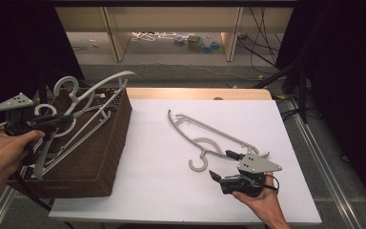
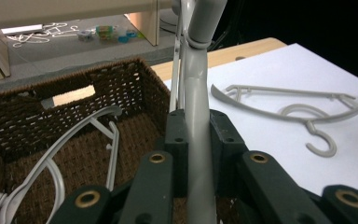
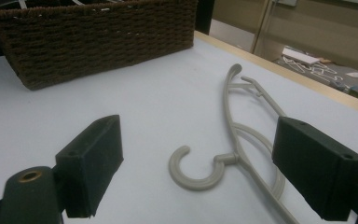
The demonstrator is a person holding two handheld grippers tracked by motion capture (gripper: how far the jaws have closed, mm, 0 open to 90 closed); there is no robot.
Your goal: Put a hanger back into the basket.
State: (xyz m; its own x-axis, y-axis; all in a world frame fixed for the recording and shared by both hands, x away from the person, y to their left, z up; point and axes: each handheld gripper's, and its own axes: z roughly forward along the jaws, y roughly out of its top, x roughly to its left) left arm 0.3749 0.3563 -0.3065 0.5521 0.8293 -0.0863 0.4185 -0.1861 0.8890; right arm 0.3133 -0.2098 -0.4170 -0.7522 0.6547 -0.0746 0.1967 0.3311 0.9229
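Left tongs (image 2: 198, 140) clench a grey hanger (image 2: 196, 93) over the wicker basket (image 1: 105, 143), which holds others; right tongs (image 3: 200, 172), released, face the last hanger (image 1: 205, 138) mid-counter.

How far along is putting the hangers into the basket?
Done: at least one white hanger already lies in the basket. In hand: the left gripper is shut on a grey hanger, over the basket. Left: another grey hanger lies on the table, with the right gripper open beside it, not yet gripping.
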